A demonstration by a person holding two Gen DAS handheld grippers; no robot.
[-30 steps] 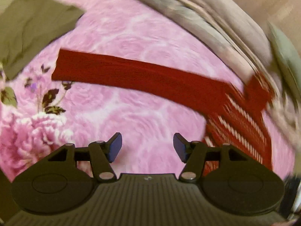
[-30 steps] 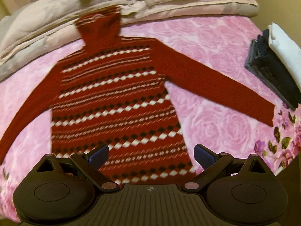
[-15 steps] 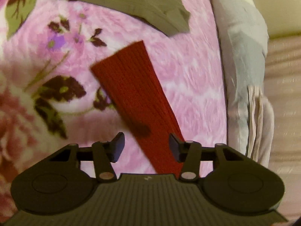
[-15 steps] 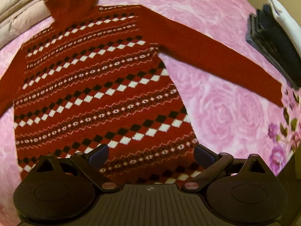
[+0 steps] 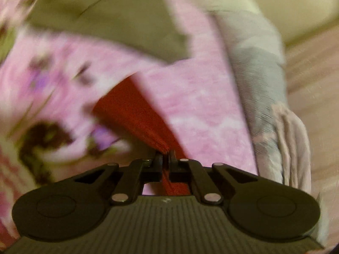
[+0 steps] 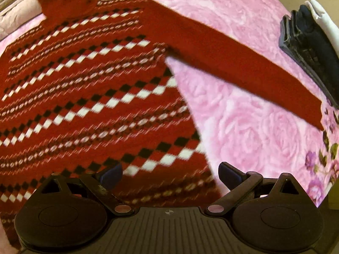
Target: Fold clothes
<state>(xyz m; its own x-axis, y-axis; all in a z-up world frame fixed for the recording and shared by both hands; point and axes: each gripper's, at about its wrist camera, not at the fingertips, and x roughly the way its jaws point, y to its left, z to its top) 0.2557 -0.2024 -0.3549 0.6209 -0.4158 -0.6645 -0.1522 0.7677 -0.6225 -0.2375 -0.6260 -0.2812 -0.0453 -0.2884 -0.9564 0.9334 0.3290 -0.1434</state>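
Observation:
A red knitted sweater [image 6: 89, 89] with black and white diamond bands lies flat on a pink rose-patterned bedspread [image 6: 243, 127]. Its right sleeve [image 6: 233, 59] stretches out toward the far right. In the left wrist view, my left gripper [image 5: 165, 158] is shut on the sweater's plain red left sleeve [image 5: 131, 110], pinching a bunched fold near the cuff end. My right gripper [image 6: 170, 172] hovers open over the sweater's lower right hem, with nothing between its fingers.
An olive-green garment [image 5: 110, 21] lies beyond the left sleeve. A rolled grey and pink quilt [image 5: 267, 97] runs along the bed's far side. At the right edge sits a stack of dark folded clothes [image 6: 309, 48] with a white item [image 6: 324, 21].
My left gripper has moved down onto the left sleeve and shut on it. My right gripper has come lower and closer over the sweater's hem, still open.

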